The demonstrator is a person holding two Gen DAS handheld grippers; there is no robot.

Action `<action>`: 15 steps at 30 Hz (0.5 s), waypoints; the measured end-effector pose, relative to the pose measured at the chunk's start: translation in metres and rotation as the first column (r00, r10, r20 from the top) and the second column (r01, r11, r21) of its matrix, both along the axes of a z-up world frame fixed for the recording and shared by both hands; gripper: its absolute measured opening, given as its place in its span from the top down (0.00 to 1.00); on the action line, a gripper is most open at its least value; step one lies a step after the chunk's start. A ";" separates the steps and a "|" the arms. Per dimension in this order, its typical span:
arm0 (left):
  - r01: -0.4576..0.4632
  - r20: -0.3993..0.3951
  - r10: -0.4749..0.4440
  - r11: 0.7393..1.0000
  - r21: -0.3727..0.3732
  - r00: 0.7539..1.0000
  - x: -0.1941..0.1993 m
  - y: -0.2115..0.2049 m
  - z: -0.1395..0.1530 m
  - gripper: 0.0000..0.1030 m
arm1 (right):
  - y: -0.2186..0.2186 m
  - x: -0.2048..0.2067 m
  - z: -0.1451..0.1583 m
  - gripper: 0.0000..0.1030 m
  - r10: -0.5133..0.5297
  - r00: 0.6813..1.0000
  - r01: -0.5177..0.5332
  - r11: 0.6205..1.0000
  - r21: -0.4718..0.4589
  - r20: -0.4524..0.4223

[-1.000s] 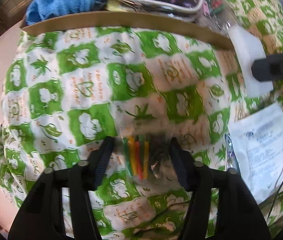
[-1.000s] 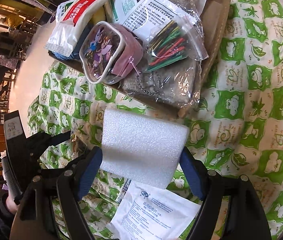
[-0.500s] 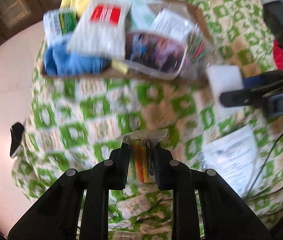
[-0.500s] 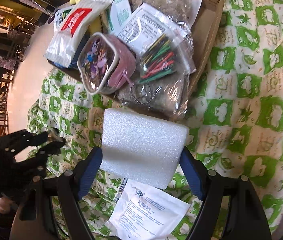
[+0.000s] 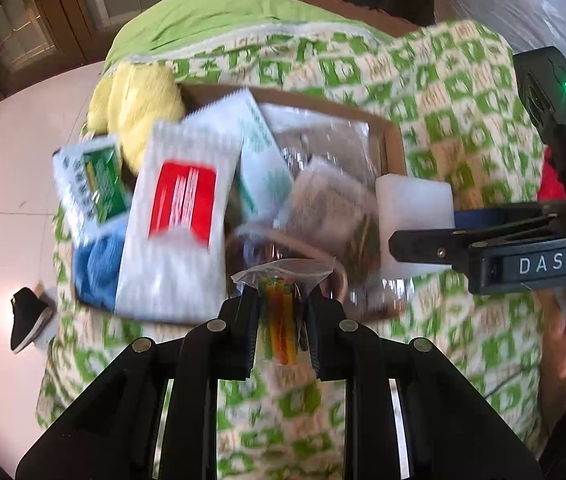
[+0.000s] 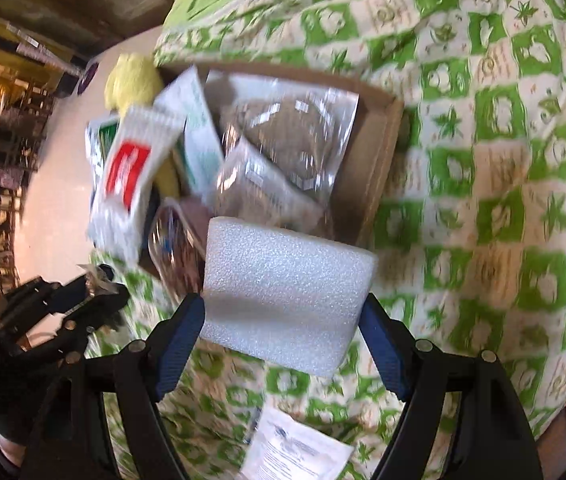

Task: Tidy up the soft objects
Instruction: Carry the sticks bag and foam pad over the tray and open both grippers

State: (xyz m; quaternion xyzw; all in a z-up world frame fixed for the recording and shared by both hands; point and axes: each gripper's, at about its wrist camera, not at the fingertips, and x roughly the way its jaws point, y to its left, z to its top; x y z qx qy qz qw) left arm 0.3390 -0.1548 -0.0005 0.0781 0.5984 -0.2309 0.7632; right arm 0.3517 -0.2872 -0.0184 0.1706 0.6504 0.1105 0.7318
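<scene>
My left gripper (image 5: 281, 312) is shut on a clear bag of coloured sticks (image 5: 281, 320) and holds it above the near edge of the cardboard box (image 5: 393, 148). My right gripper (image 6: 283, 320) is shut on a white foam block (image 6: 287, 292), held in the air by the box's near right corner (image 6: 379, 168). The foam block (image 5: 415, 208) and right gripper also show at the right of the left wrist view. The box holds several soft packets, a red-labelled white pack (image 5: 179, 216), a blue cloth (image 5: 99, 264) and a yellow plush (image 5: 139, 112).
The box sits on a bed covered in a green-and-white patterned quilt (image 6: 503, 160). A white printed packet (image 6: 295, 452) lies on the quilt below my right gripper. A black shoe (image 5: 29, 318) lies on the pale floor to the left.
My left gripper closed on the stick bag, lifted it off the quilt and moved toward the box. My right gripper rose with the foam block toward the box.
</scene>
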 end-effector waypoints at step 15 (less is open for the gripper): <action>-0.056 -0.005 0.056 0.998 0.014 0.998 0.067 -0.010 -0.042 0.80 | -0.002 0.075 -0.024 0.23 -0.120 0.989 0.123 0.992 0.040 -0.082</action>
